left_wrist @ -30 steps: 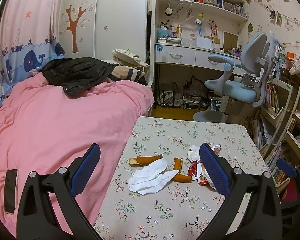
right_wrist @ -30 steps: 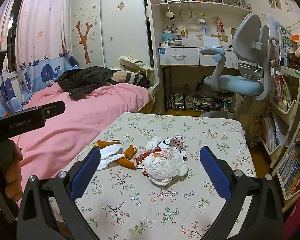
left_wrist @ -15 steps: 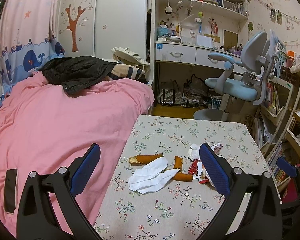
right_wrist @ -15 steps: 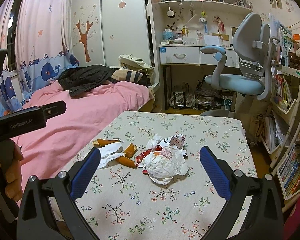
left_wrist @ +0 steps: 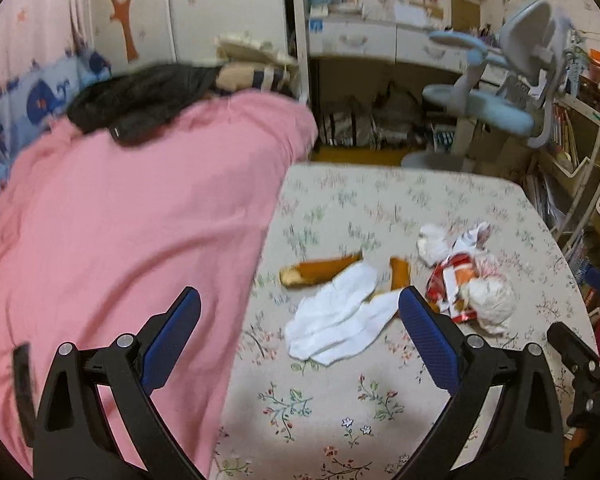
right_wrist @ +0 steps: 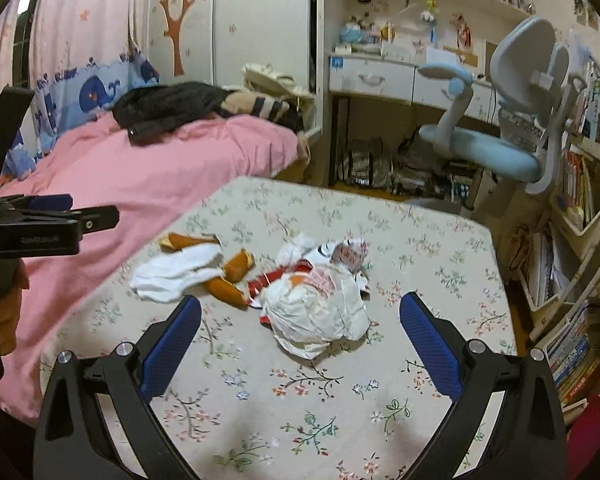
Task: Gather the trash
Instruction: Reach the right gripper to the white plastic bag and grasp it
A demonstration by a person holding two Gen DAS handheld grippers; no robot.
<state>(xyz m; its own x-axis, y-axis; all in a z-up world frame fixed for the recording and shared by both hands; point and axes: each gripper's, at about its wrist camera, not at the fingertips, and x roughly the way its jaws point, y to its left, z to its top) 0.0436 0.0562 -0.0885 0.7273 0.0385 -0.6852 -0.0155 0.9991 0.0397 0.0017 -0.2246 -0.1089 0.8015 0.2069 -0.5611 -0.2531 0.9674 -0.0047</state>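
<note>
Trash lies on a floral tablecloth table. A white tissue covers part of several orange peel pieces. To their right lies a crumpled white plastic bag with a red wrapper. My left gripper is open and empty, above the table's left edge just short of the tissue. My right gripper is open and empty, with the crumpled bag between and just beyond its fingers.
A bed with a pink cover adjoins the table's left side, with a dark jacket on it. A blue-grey desk chair and desk stand behind. Bookshelves line the right side.
Both grippers have moved forward and tilted down toward the trash, which now looks larger and closer. The left view is blurred with motion. Both stay open.
</note>
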